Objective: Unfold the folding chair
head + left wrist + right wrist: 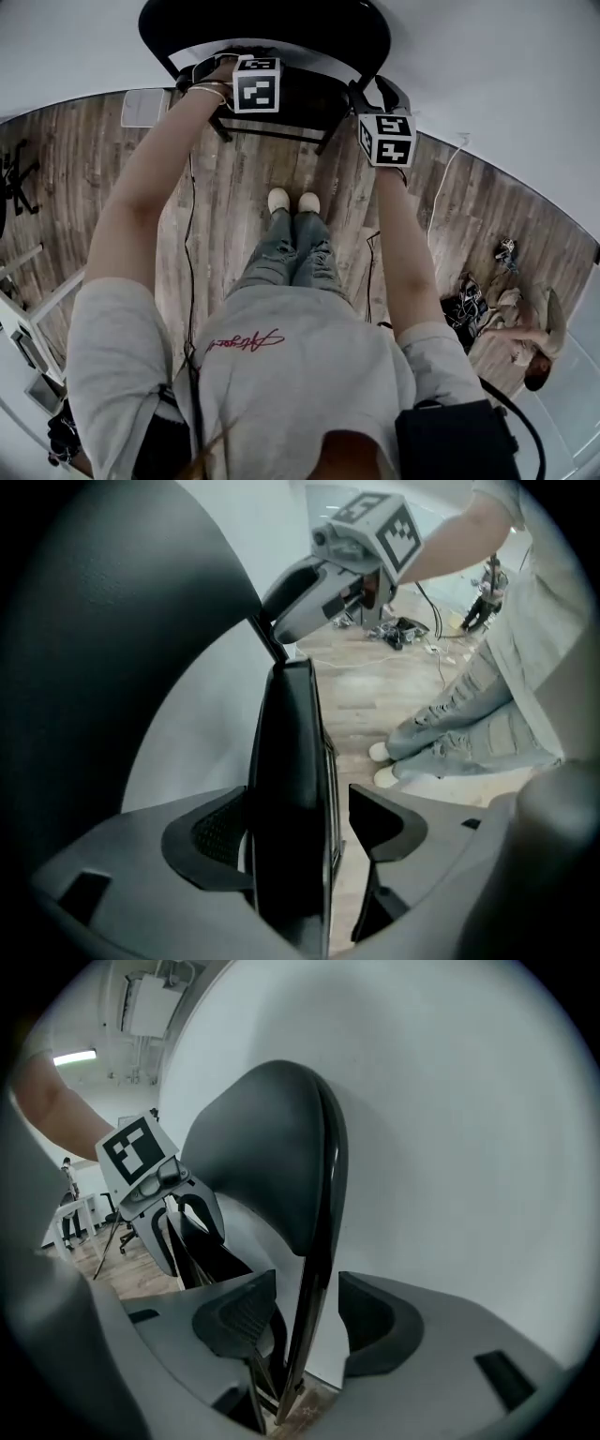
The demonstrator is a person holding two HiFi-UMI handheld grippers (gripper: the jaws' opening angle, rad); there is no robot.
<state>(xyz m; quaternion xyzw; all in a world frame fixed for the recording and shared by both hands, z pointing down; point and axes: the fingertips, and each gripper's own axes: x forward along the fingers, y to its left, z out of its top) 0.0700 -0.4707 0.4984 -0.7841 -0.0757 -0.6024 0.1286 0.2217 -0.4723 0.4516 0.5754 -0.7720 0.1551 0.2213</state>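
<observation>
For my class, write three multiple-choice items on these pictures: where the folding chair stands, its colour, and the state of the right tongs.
1. Where does the folding chair stand?
A. Against the white wall
B. On a table
C. Mid-floor
2. What colour is the chair?
A. Red
B. Black
C. White
3. How do the right tongs stand?
A. Shut on nothing
B. Shut on a cable
C. Open, the chair's edge between the jaws
Key: 1 A, the head view shows it up against the wall; 2 B, every view shows it black; 3 C, the right gripper view shows gaps beside the edge.
</observation>
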